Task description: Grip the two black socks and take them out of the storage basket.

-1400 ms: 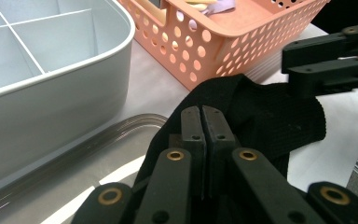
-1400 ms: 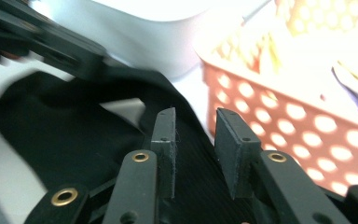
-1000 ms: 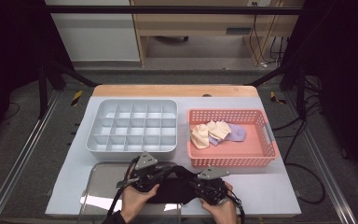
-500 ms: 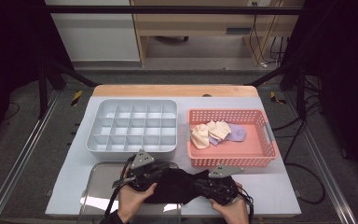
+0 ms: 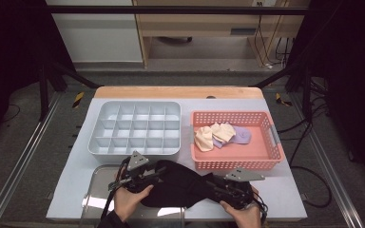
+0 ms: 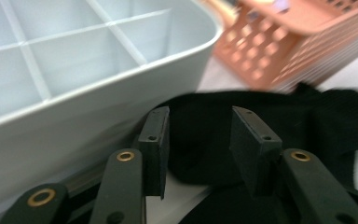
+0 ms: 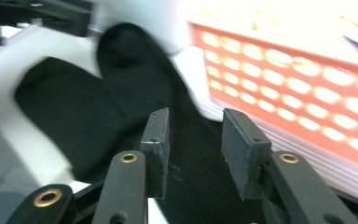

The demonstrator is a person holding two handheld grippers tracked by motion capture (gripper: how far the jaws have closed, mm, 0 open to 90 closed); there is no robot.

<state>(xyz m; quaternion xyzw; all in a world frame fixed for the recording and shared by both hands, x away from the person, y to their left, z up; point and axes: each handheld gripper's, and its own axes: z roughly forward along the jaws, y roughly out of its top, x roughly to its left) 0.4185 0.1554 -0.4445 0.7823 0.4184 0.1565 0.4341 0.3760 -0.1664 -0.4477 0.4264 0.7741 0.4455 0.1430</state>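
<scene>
on the grey rectangular table (image 5: 76, 190): grey plastic divided organiser tray (image 5: 135, 128) at the left, orange perforated plastic basket (image 5: 237, 140) just beside it at the right. in the basket, toward its back left: cream and lilac folded cloths (image 5: 221, 135), touching one another. at the near left edge, before the organiser tray: flat shiny metal tray (image 5: 97, 199). across the near middle, before both organiser and basket: black cloth (image 5: 176, 185), its left part over the metal tray. left gripper (image 5: 135, 175) at the cloth's left end, right gripper (image 5: 228, 185) at its right end, near the basket's front wall. behind the table: pale wooden bench (image 5: 199, 23).
</scene>
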